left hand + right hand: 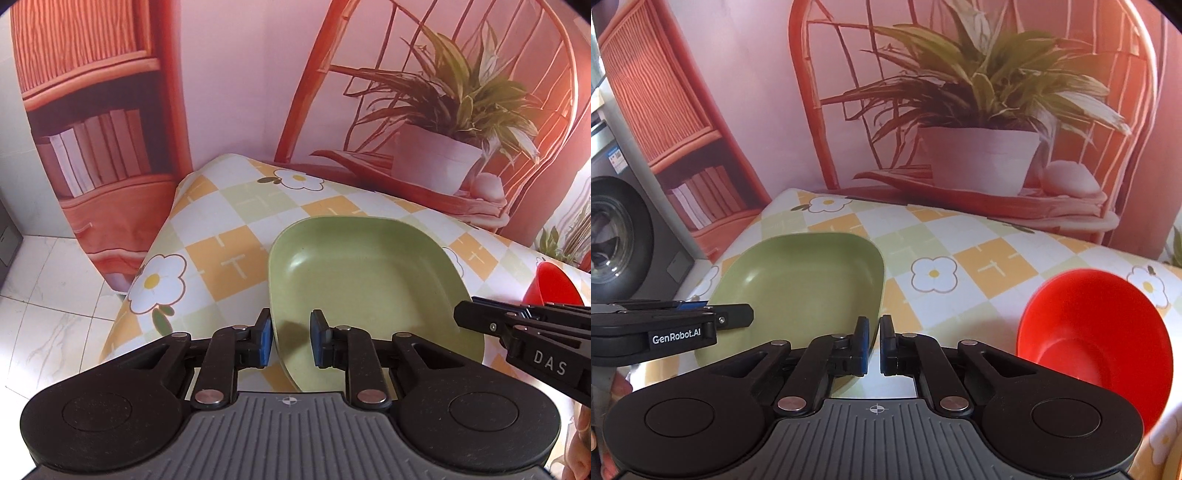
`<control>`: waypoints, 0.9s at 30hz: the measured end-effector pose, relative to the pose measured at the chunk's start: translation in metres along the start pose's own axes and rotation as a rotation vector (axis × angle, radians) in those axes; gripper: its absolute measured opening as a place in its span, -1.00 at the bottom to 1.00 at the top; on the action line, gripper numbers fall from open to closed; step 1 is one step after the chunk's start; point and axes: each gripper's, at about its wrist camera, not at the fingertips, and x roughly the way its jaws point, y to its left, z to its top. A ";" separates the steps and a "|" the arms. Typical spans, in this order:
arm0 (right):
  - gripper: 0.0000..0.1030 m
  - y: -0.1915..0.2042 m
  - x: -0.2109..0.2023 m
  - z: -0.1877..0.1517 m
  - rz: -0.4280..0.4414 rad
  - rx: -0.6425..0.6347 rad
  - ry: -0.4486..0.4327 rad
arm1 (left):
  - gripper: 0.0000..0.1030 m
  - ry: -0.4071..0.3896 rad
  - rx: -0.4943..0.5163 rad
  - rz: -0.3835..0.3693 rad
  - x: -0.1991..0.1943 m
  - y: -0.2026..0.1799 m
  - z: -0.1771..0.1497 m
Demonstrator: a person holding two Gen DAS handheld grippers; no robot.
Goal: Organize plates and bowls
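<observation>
— So, where does the plate sit against your left gripper (291, 341)?

— Your left gripper has its jaws spread, one on each side of the near left rim of the green plate (365, 280). The left pad is outside the rim, the right pad hangs over the inside of the plate. I cannot tell whether either pad touches the rim.

— And the right one?

— Your right gripper (874, 345) has its pads drawn nearly together, with only a thin gap between them and nothing caught in it. It sits at the near right edge of the green plate (798, 291); the rim passes just behind the left pad. Whether it touches is not clear.

— Where is the bowl?

— The red bowl (1093, 328) stands on the checked tablecloth (993, 258), to the right of your right gripper and apart from the plate. It tips its opening toward the camera. From the left wrist you see only a slice of the red bowl (550, 288) beyond the right gripper's black body.

— What else shows?

— The plate lies flat near the left corner of the table, and a printed backdrop (979, 110) with a chair and potted plant hangs behind. A washing machine (617, 236) stands at the far left.
</observation>
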 end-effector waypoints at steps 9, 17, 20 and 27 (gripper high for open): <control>-0.88 -0.012 -0.064 -0.028 0.022 0.094 -0.041 | -0.56 -0.025 0.075 -0.020 -0.044 -0.027 -0.013; -0.86 -0.044 -0.138 -0.056 -0.010 0.232 -0.122 | -0.56 -0.057 0.178 -0.096 -0.085 -0.081 -0.015; -0.86 -0.060 -0.165 -0.071 -0.045 0.279 -0.146 | -0.56 -0.066 0.229 -0.134 -0.096 -0.108 -0.017; -0.84 -0.101 -0.215 -0.112 -0.124 0.395 -0.182 | -0.56 -0.060 0.352 -0.243 -0.106 -0.169 -0.036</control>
